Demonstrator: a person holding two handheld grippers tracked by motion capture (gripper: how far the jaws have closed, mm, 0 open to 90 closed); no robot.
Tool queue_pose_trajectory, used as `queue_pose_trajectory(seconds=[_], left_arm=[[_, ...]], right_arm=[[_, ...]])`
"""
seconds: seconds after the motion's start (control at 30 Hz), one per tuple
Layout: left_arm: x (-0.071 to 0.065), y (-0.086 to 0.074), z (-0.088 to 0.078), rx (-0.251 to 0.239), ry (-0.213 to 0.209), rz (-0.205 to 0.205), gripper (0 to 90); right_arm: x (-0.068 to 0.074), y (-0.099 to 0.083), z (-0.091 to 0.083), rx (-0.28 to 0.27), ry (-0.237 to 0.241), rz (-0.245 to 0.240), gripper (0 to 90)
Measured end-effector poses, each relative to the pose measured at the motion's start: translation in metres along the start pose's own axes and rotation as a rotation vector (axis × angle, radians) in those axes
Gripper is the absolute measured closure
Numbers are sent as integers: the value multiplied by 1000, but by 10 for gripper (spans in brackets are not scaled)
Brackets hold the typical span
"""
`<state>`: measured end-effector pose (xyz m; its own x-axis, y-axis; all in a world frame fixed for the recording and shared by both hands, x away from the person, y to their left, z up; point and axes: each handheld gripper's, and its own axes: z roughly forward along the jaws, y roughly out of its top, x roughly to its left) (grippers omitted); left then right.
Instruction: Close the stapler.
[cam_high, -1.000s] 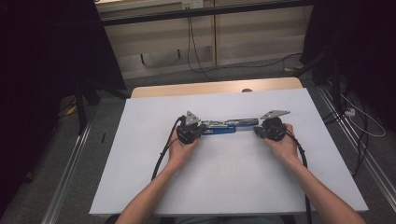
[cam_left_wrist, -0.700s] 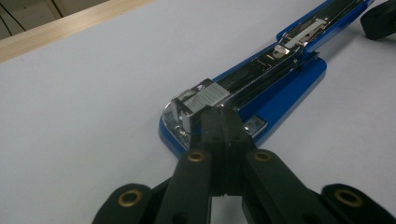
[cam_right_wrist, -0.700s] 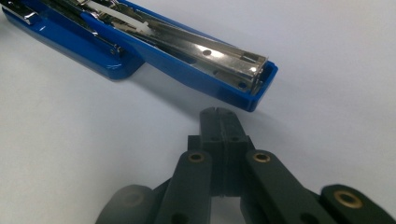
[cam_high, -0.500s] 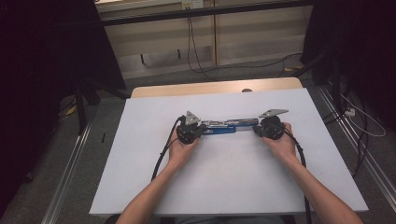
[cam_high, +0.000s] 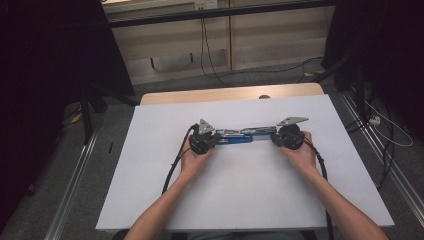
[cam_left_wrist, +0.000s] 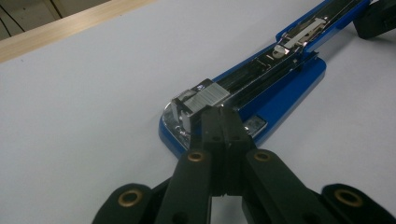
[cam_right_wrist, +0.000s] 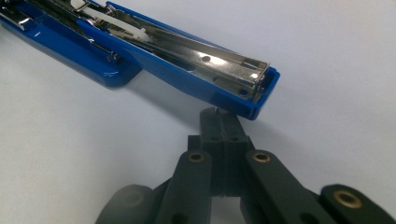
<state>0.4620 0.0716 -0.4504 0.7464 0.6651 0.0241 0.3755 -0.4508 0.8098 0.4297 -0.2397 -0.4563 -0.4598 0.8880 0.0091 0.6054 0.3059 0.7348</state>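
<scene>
Opened stapler (cam_high: 239, 136) lying lengthwise across mid-table, parallel to far edge, bracketed end-to-end by closed, empty left gripper (cam_high: 214, 139) and right gripper (cam_high: 274, 139).

- We identify the place as a lab or recording bay, not a home.
- The table (cam_high: 150, 200) carries a plain white sheet as its work surface.
- Aluminium rails (cam_high: 75, 172) run along the grey carpeted floor on both sides.
- Dark curtains (cam_high: 45, 75) close off left and right.
- Cables (cam_high: 207, 55) trail across the floor by the panelled back wall (cam_high: 280, 40).
</scene>
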Motion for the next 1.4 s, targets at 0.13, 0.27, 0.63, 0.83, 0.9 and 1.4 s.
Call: queue_pose_trajectory(seconds=[0.13, 0.27, 0.63, 0.83, 0.9, 1.4], left_arm=[[0, 0, 0, 0, 1, 2, 900], [1, 0, 0, -2, -2, 4, 900], [-1, 0, 0, -6, 2, 10, 900], [-1, -1, 0, -7, 0, 8, 900], [-1, -1, 0, -7, 2, 10, 900], [-1, -1, 0, -8, 1, 8, 900]], right_arm=[[0, 0, 0, -4, -1, 3, 900], [0, 0, 1, -6, 1, 9, 900], [0, 0, 0, -23, -18, 9, 900], [1, 0, -1, -41, -14, 19, 900], [2, 1, -1, -52, -16, 16, 900], [7, 3, -2, -115, 8, 5, 900]])
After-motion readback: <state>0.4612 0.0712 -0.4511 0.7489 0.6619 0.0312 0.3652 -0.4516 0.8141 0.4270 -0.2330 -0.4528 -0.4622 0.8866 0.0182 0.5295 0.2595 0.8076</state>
